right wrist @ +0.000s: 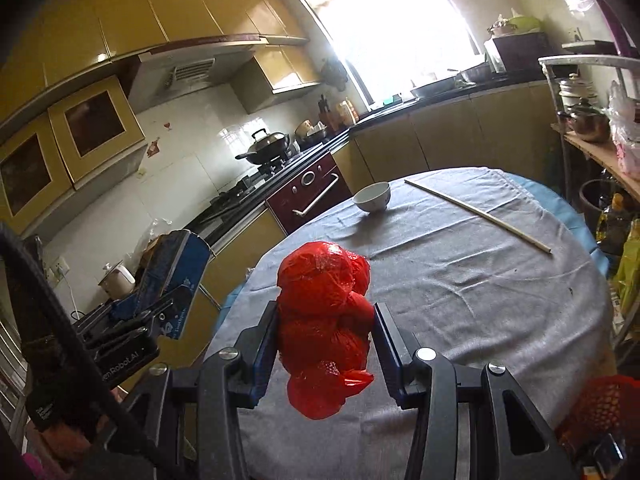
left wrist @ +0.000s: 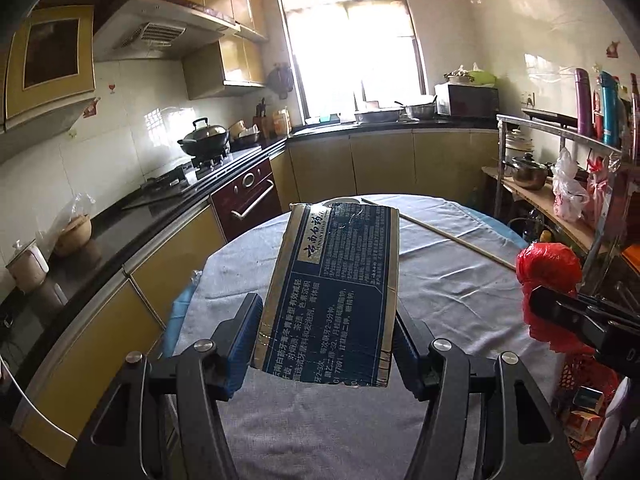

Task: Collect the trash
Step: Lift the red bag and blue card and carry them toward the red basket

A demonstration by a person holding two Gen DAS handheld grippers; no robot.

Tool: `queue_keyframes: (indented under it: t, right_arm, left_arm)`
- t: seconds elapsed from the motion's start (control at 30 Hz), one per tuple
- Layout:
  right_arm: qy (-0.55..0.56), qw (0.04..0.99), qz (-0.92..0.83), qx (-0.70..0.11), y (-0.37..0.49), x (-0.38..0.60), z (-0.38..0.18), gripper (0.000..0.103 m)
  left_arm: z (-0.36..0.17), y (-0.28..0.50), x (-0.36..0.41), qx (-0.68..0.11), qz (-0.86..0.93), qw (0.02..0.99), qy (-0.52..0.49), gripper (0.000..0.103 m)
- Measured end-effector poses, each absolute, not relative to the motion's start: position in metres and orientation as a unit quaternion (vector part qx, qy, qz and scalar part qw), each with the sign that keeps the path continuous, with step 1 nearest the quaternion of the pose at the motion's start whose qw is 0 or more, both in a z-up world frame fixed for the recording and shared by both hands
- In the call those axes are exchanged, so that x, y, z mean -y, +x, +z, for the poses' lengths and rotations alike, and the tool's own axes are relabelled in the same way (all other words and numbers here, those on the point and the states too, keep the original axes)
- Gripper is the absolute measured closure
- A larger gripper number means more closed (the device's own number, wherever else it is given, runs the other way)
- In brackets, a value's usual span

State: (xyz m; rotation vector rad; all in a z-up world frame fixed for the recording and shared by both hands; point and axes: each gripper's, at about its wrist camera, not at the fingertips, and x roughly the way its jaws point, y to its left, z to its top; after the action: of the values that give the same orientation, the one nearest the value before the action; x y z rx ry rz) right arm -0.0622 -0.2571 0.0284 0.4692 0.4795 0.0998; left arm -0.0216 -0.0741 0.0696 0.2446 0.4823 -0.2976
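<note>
Left wrist view: left gripper (left wrist: 326, 334) clamped on a flattened dark-blue cardboard toothpaste box with white print (left wrist: 336, 292), blue pads pressing its two long edges. Box held clear above the round counter draped in grey cloth (left wrist: 460, 292), far end tilted up and away from the camera, torn at the top. Thin pale wooden stick (left wrist: 440, 234) lying on the cloth beyond the box, towards the right. At the right edge, right gripper (left wrist: 554, 304) seen from the side, closed on a crumpled red plastic bag (left wrist: 548, 268). Behind, black kitchen worktop with a lidded wok (left wrist: 205, 138) on the hob, yellow cupboards, a bright window, a metal rack with a steel pot (left wrist: 528, 172).

Right wrist view: right gripper (right wrist: 325, 330) gripping the red plastic bag (right wrist: 326, 320) between its blue pads, the bag bulging above and hanging below the fingers, off the cloth. Beyond it on the grey-draped counter (right wrist: 480, 292), a small white ceramic bowl (right wrist: 372, 197) standing upright near the far edge, and the pale stick (right wrist: 478, 216) lying well apart to its right. At the left, left gripper (right wrist: 168, 300) holding the blue box (right wrist: 176, 264), raised beside the counter's edge. Red mesh basket (right wrist: 604, 404) partly visible at the lower right.
</note>
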Motion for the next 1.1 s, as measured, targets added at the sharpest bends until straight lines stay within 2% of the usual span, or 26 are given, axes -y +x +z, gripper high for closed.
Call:
queue_keyframes:
  t: [1.1]
  right_arm:
    - [0.225, 0.949, 0.036, -0.217, -0.109, 0.252, 0.041, 0.054]
  left_arm:
    - [0.076, -0.062, 0.078, -0.221, -0.178, 0.949, 0.136, 0.04]
